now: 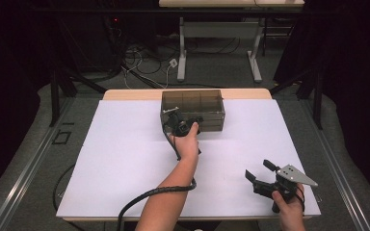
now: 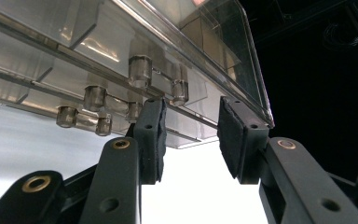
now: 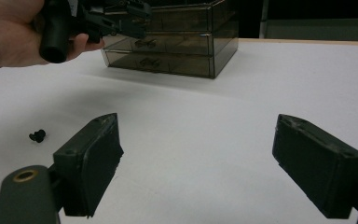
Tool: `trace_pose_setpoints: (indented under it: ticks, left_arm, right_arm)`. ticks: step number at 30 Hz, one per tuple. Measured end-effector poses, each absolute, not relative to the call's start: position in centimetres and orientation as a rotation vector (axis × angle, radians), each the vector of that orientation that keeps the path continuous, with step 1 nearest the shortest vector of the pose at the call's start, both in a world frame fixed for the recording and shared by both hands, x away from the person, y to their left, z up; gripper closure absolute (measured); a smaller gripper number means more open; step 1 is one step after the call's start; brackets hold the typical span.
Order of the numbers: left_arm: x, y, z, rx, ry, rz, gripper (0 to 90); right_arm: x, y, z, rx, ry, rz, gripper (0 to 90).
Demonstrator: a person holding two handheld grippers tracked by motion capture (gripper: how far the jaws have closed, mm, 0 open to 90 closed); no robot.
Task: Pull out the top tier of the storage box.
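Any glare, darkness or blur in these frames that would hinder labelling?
High view: white table evenly lit, surroundings very dark. Left gripper view: table blown out to white beyond the left gripper, bright reflections on the clear drawer box, right side black. Right gripper view: the right gripper near and soft, hand slightly blurred.

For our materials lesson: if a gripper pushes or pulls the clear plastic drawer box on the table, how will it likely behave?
The drawer box looks rigid, thin-walled and apparently empty, so probably light. On the smooth white table it may slide rather than stay put. The left gripper is at its handles, so a pull could drag the whole box.
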State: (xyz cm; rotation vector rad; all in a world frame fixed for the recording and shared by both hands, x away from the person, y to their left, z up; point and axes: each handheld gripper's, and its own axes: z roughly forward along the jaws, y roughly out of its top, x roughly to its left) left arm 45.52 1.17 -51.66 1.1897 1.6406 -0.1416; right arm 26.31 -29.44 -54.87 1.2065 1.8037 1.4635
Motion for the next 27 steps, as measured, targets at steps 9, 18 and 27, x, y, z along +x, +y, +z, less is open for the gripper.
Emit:
trace_pose_setpoints:
  ticks: [9,18,27]
  left_arm:
    - [45.97,1.07,-51.89,1.175,1.646,-0.142,65.2]
    - [46.06,1.18,-52.06,1.191,1.661,-0.141,74.8]
    - [46.05,1.31,-52.21,1.186,1.669,-0.141,80.7]
  right_arm:
    - [26.34,-29.37,-54.9,1.205,1.801,1.471,14.8]
    - [26.39,-29.42,-54.94,1.209,1.811,1.469,14.7]
    - [26.4,-29.41,-54.95,1.21,1.812,1.47,14.8]
